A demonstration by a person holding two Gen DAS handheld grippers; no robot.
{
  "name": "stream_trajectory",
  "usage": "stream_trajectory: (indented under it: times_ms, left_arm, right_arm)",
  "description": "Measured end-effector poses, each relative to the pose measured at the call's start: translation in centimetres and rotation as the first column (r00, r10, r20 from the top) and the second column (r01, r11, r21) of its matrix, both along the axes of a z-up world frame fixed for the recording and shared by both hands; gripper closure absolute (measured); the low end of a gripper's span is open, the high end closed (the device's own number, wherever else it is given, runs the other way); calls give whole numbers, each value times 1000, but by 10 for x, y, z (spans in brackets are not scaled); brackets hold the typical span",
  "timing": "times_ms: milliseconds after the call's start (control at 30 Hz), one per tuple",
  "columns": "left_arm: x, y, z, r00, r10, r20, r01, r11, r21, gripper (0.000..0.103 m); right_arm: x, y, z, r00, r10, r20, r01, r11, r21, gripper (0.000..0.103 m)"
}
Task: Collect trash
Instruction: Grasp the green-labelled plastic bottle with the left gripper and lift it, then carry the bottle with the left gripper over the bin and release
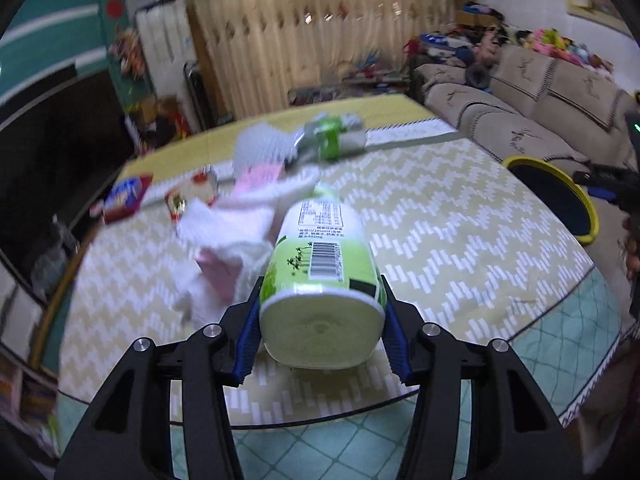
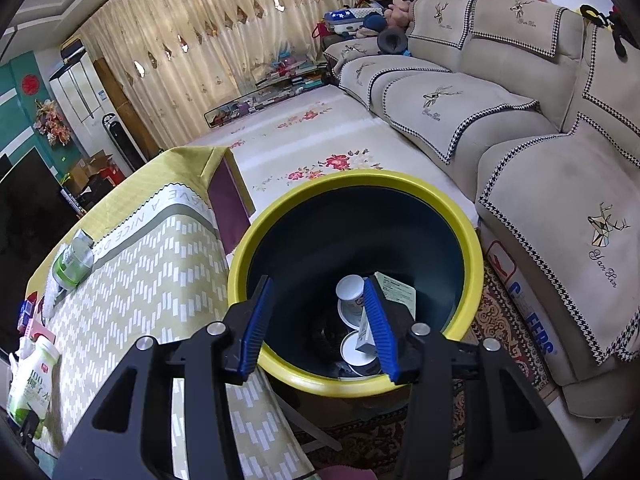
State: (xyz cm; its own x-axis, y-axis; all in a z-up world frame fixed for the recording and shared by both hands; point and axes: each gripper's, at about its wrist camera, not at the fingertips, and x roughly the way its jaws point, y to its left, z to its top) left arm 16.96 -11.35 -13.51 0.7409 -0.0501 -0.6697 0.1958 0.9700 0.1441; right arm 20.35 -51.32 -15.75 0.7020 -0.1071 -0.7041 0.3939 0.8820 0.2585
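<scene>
left claw [image 1: 320, 328] is clamped on the base of a green drink bottle [image 1: 320, 256], looks light, slick, squishy; right claw [image 2: 318, 328] hangs apart over the bin [image 2: 356, 384].

Even indoor light, left view blurred, fisheye-bent edges.

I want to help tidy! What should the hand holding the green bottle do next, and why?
Probably lift the bottle and carry it toward the bin. The left gripper already clamps it, and the open right gripper over the bin is empty.
</scene>
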Motion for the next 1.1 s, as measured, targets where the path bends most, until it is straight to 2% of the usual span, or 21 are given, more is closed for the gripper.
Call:
stream_trajectory:
  times_ms: [100,233,400,933,1100]
  left_arm:
    - [-12,0,17,997,-52,56,52,999,4,51]
    - [-21,7,37,992,-81,94,85,996,-41,52]
    - [-35,6,54,986,-104,132,112,992,-51,52]
    - [-43,-27,78,970,-206,128,222,968,-117,52]
    - [-38,-50,84,960,-246,133,261,959,-110,52]
  right_arm:
    - [-3,1,3,1000,2,8,-2,1000,-1,58]
    - [-8,2,7,1000,7,20,-7,1000,0,58]
    - [-18,5,15,999,19,41,-19,1000,4,58]
    - [-58,2,26,996,38,75,-38,999,-4,52]
    - [-67,-11,27,995,23,93,-23,1000,3,52]
